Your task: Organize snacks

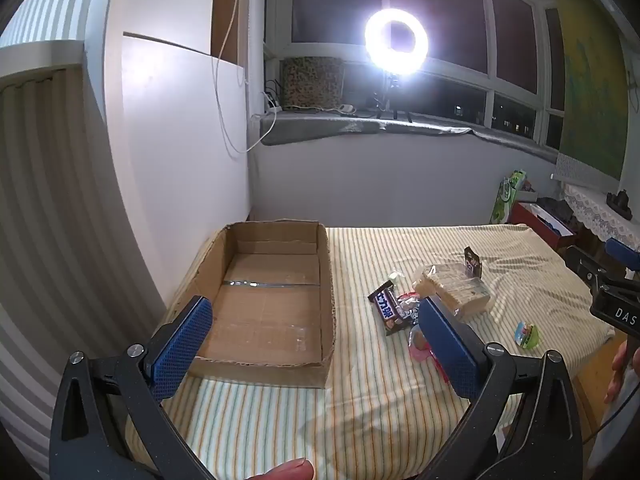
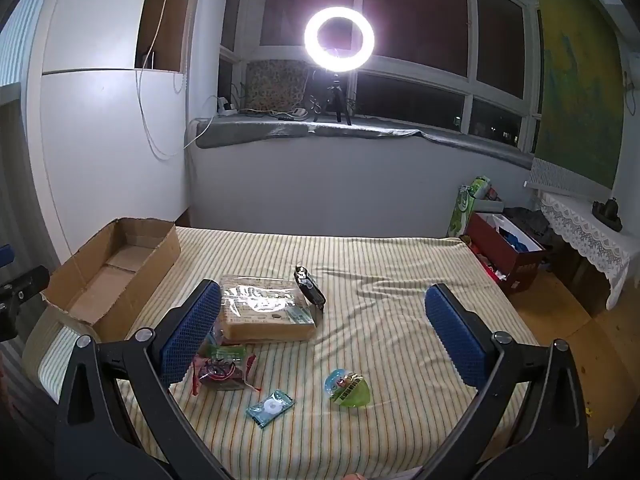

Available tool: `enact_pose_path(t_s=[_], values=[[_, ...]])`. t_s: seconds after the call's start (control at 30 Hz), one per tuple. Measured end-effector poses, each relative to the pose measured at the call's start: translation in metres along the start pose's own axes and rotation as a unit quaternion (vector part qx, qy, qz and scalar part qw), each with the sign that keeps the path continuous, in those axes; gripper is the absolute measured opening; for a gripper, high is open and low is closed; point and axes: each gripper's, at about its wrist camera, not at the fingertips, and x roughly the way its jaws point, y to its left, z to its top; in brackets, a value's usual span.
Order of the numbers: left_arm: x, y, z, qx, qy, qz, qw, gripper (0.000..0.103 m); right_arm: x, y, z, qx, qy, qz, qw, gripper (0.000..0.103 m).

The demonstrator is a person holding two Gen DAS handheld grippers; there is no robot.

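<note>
An empty cardboard box (image 1: 276, 304) (image 2: 116, 276) lies at the left of the striped bed cover (image 1: 360, 420) (image 2: 380, 264). To its right lies a heap of snacks: a wrapped biscuit pack (image 1: 456, 284) (image 2: 264, 312), a dark chocolate bar (image 1: 386, 312), a small dark packet (image 1: 473, 262) (image 2: 309, 290), a red-wrapped sweet (image 2: 222, 372), a teal candy (image 2: 270, 402) and a green jelly cup (image 1: 528, 334) (image 2: 349, 390). My left gripper (image 1: 316, 344) hovers open over the box's near right corner. My right gripper (image 2: 324, 336) hangs open above the snacks, holding nothing.
A bright ring light (image 1: 396, 42) (image 2: 339, 38) stands on the window sill beyond the bed. A white cabinet (image 1: 176, 140) rises left of the box. A red box (image 2: 504, 256) and a green pack (image 2: 468, 204) sit on the floor at the right. A hand (image 1: 618, 372) shows at the right edge.
</note>
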Motion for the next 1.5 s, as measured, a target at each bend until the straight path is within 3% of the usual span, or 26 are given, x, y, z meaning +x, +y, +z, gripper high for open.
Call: enact_pose_path(t_s=[1.5], values=[[-0.0052,-0.0017,-0.0019,0.005,-0.006,-0.002,1.0000,0.102,-0.0056,-0.0038,0.0030,-0.004,-0.002,-0.001,1.000,0.103]])
